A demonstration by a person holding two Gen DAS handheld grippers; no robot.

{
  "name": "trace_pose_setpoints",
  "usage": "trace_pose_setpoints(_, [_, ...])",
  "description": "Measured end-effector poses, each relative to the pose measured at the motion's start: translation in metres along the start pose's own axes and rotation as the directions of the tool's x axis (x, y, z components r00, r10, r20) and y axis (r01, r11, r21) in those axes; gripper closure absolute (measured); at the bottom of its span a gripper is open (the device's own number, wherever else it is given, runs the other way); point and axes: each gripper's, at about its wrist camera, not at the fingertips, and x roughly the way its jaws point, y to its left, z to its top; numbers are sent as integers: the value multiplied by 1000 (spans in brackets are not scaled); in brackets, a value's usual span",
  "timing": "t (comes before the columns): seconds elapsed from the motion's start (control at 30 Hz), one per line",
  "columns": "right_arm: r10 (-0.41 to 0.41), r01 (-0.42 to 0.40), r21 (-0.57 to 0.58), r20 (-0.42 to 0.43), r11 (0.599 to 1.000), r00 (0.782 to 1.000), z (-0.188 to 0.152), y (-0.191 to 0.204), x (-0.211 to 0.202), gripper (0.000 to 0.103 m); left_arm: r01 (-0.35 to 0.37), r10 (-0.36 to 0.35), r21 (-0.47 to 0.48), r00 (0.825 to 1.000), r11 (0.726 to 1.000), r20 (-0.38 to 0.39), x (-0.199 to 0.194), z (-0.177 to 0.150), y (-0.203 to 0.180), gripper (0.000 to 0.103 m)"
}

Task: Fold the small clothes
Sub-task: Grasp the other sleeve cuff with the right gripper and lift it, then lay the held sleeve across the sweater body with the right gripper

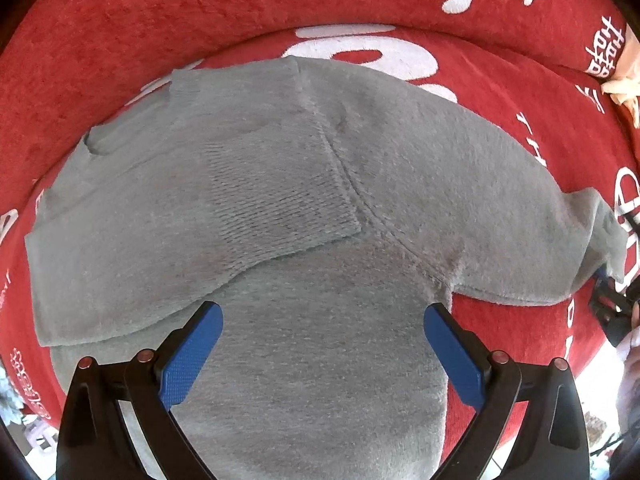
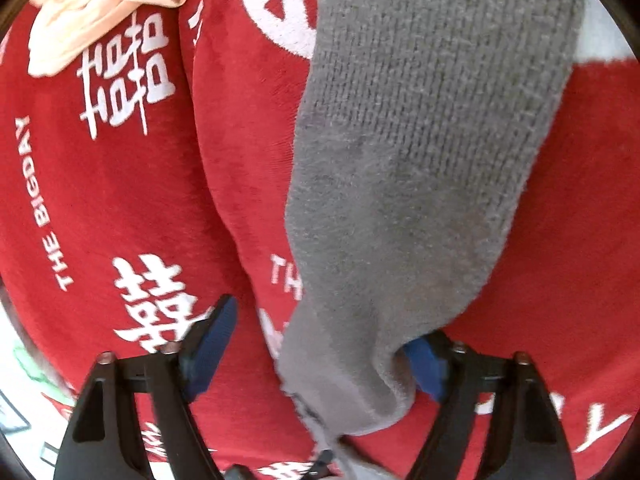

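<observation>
A grey knit sweater [image 1: 304, 208] lies spread on a red blanket [image 1: 160, 20] printed with white characters, one sleeve [image 1: 248, 184] already folded across its chest and the other sleeve [image 2: 420, 160] trailing out to the side. We hover our left hand-held gripper [image 1: 323, 354] straight above the sweater's body, its blue pads [image 1: 192, 360] spread wide and holding nothing. Our right hand-held gripper [image 2: 324, 356] reaches the outstretched sleeve near its cuff; the cloth lies against the right-hand pad [image 2: 424, 364], while the other pad stands clear of it, so the jaws are partly open and the grip does not look complete. We judge the step in hand to be taking this second sleeve and laying it over the first. To do it well we should close squarely on the cuff, catching both knit layers, lift only enough to clear the blanket, then carry the sleeve flat across without dragging the body askew. A peach-coloured cloth [image 2: 100, 12] sits well apart on the blanket.
</observation>
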Motion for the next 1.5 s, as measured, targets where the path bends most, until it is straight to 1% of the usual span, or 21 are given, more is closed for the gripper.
trace_pose_setpoints(0.03, [13, -12, 9, -13, 1000, 1000, -1, 0, 3, 95, -1, 1, 1, 1000, 1000, 2, -2, -1, 5, 2])
trace_pose_setpoints(0.1, [53, -54, -12, -30, 998, 998, -6, 6, 6, 97, -4, 4, -5, 1000, 1000, 7, -2, -2, 9, 2])
trace_pose_setpoints(0.2, [82, -87, -82, -68, 993, 994, -18, 26, 14, 97, 6, -5, -22, 1000, 1000, 19, -7, -5, 31, 2])
trace_pose_setpoints(0.33, [134, -158, -163, -151, 974, 979, -41, 60, 32, 97, 7, -5, -45, 1000, 999, 29, -12, -12, 50, 2])
trace_pose_setpoints(0.47, [132, -190, -261, -227, 946, 965, -75, 96, 53, 97, 26, -23, -58, 999, 998, 50, -17, -18, 77, 2])
trace_pose_setpoints(0.57, [114, -215, -343, -292, 914, 950, -110, 120, 70, 97, 27, -23, -63, 998, 998, 58, -19, -24, 104, 2])
trace_pose_setpoints(0.67, [54, -226, -450, -363, 864, 930, -158, 144, 96, 97, 33, -25, -95, 996, 995, 81, -25, -35, 139, 2])
trace_pose_setpoints(0.77, [-13, -227, -528, -413, 818, 911, -204, 157, 123, 97, 16, -3, -135, 995, 991, 97, -32, -47, 182, 2])
trace_pose_setpoints(0.9, [-163, -203, -641, -463, 740, 871, -276, 158, 175, 96, -22, 46, -188, 991, 982, 123, -40, -55, 227, 2])
trace_pose_setpoints(0.93, [-227, -180, -679, -465, 712, 856, -298, 152, 194, 96, -32, 59, -203, 990, 979, 127, -41, -55, 238, 2])
trace_pose_setpoints(0.97, [-262, -164, -698, -460, 697, 848, -309, 149, 204, 96, -41, 70, -220, 989, 975, 128, -41, -58, 251, 2])
trace_pose_setpoints(1.03, [-371, -103, -749, -437, 654, 820, -337, 131, 234, 96, -52, 86, -260, 989, 964, 121, -33, -65, 274, 2])
trace_pose_setpoints(1.17, [-514, 23, -805, -357, 593, 780, -360, 99, 265, 92, -53, 93, -328, 990, 943, 109, -27, -82, 318, 2])
trace_pose_setpoints(1.2, [-542, 62, -808, -334, 586, 771, -361, 91, 268, 92, -49, 90, -337, 990, 940, 107, -23, -80, 320, 2])
trace_pose_setpoints(1.23, [-548, 82, -798, -332, 597, 768, -360, 86, 268, 88, -39, 81, -348, 991, 937, 107, -20, -82, 325, 2])
trace_pose_setpoints(1.27, [-538, 90, -782, -336, 617, 773, -358, 83, 265, 80, -23, 68, -358, 991, 933, 112, -19, -84, 331, 2])
trace_pose_setpoints(1.33, [-509, 96, -767, -322, 635, 798, -356, 87, 256, 66, 16, 34, -374, 991, 927, 128, -21, -88, 337, 2])
trace_pose_setpoints(1.37, [-493, 109, -768, -289, 631, 820, -353, 91, 250, 66, 48, 7, -383, 990, 922, 141, -21, -89, 343, 2])
trace_pose_setpoints(1.43, [-476, 141, -764, -236, 629, 847, -348, 98, 245, 65, 120, -55, -402, 984, 908, 169, -20, -90, 354, 2])
trace_pose_setpoints(1.47, [-468, 152, -756, -223, 637, 855, -342, 98, 247, 71, 170, -98, -414, 977, 894, 189, -21, -91, 360, 2])
trace_pose_setpoints(1.5, [-459, 154, -750, -216, 643, 862, -341, 101, 249, 80, 222, -143, -420, 967, 880, 212, -22, -92, 366, 2])
